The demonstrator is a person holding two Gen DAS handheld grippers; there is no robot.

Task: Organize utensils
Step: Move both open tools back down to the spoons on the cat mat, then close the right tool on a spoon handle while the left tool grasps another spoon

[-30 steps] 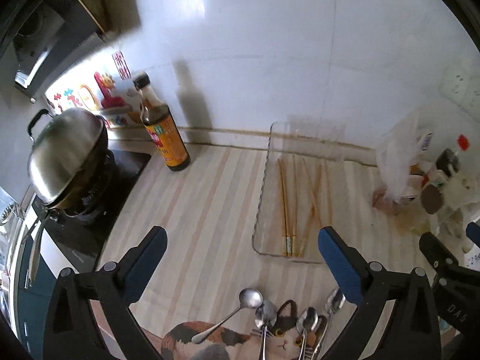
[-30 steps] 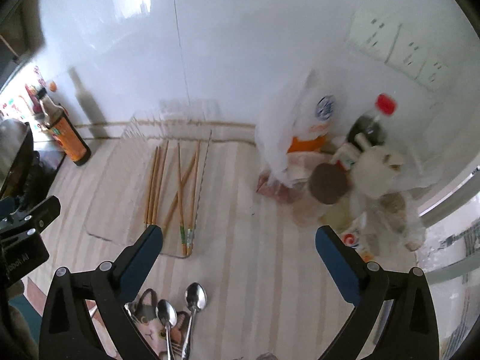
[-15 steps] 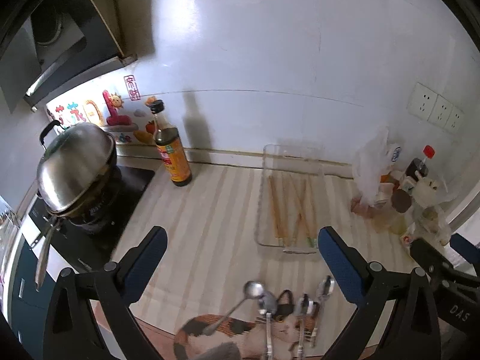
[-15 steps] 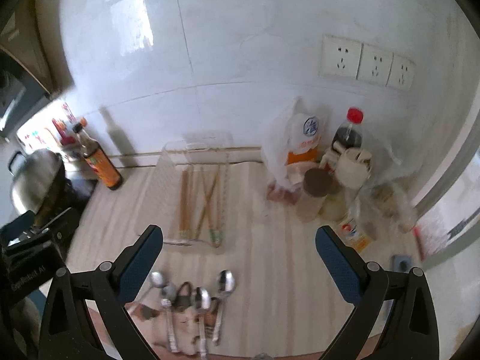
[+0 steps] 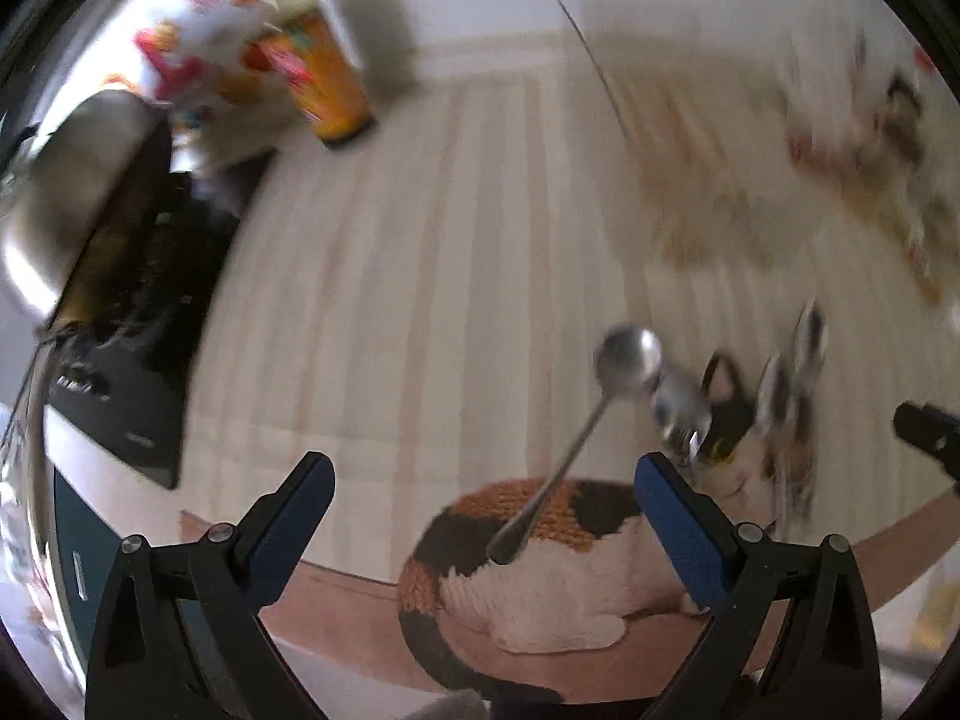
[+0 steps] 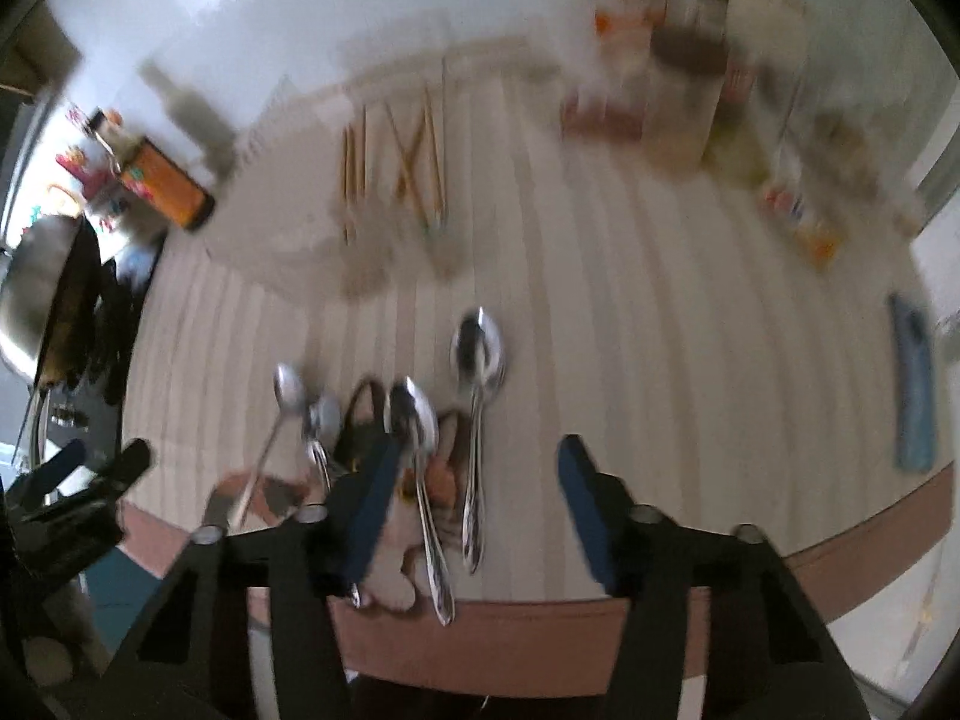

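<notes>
We hover over the spoons

Right gripper [image 6: 474,504], jaws narrowing and empty, brackets a spoon [image 6: 477,414] running twelve-to-six; left gripper [image 5: 480,516] gapes wide.

No readable text, sauce bottle [image 6: 165,189] label blurred, packet prints too smeared

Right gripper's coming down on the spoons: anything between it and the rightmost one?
Nothing visible does. The right gripper, jaws closing with nothing pinched yet, hangs over the rightmost spoon. The neighbouring spoon lies close beside its left finger.
</notes>
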